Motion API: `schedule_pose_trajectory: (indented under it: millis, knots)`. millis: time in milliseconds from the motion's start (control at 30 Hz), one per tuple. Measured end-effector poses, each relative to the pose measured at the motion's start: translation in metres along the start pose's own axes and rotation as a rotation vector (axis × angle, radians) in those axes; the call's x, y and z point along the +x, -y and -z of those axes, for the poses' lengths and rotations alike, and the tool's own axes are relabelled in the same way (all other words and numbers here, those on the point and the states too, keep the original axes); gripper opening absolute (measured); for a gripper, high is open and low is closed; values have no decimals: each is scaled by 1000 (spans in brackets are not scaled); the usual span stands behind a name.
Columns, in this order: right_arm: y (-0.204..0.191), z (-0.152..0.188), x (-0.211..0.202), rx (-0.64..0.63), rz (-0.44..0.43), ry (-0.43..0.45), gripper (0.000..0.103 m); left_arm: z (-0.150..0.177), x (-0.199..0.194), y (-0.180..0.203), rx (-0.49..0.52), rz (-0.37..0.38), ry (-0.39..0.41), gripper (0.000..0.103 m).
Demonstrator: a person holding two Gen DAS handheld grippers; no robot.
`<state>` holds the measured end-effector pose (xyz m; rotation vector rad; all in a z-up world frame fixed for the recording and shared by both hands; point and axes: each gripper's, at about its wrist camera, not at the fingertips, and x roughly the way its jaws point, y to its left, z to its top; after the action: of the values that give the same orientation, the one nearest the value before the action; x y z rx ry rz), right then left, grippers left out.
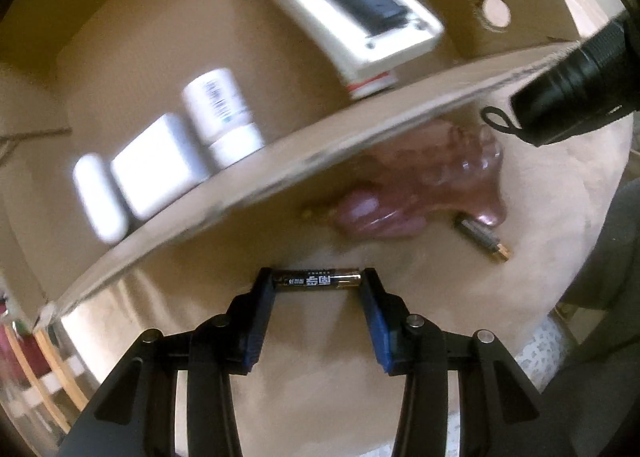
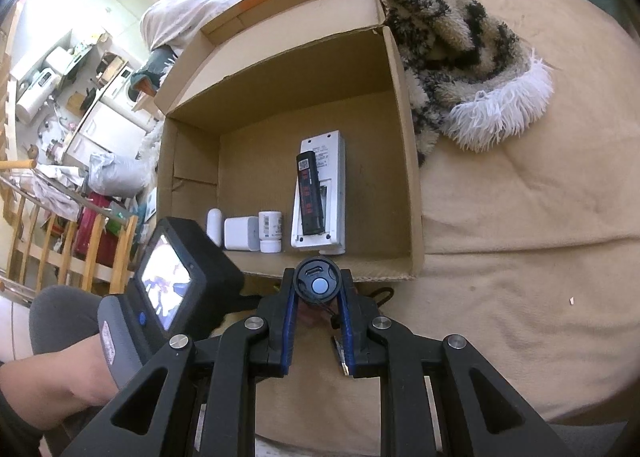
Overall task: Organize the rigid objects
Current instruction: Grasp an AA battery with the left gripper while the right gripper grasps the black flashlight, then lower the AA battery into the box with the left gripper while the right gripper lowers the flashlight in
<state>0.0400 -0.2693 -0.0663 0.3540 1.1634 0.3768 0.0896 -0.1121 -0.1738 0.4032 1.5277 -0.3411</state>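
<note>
An open brown cardboard box (image 2: 404, 161) sits on the tan bedcover (image 2: 520, 217). At twelve o'clock from the right gripper (image 2: 318, 289), whose jaws clamp a black flashlight (image 2: 318, 284), lies a white remote (image 2: 320, 193). The left gripper (image 1: 318, 281) pinches a black AA battery (image 1: 316, 280) endwise; its label is unreadable.

Two batteries are counted on the beige bed cover: one black battery (image 1: 318, 280) and a second battery (image 1: 482, 238). One flashlight (image 2: 317, 284) is seen. In the single cardboard box (image 2: 404, 105) lie one white remote (image 2: 326, 193), one black device (image 2: 309, 193), one pill bottle (image 2: 270, 231), one white charger (image 2: 241, 232) and one white capsule-shaped case (image 2: 214, 226).
</note>
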Motion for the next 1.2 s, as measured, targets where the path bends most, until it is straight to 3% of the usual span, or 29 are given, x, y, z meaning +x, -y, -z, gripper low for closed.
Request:
schedule_pose_trajectory:
  millis: [167,400,800,867,967,1200]
  knots:
    - [-4,1,2,-18,8,-7,21,5,-4,-27,-110,23,-3,40]
    - [-6,2,3,-35,19,-7,21,25,-26,-43,-183,5,53,40]
    - [-23,4,-38,-99,-10,196,21,62,-94,-75,-309,42,257,40]
    - [-26,4,-42,-109,-13,219,21,72,-110,-64,-343,54,296,40]
    - [-28,-1,-45,-118,-21,239,21,67,-130,-59,-374,48,358,40]
    - [-32,-19,-49,-125,-33,259,21,60,-169,-100,-452,0,479,40]
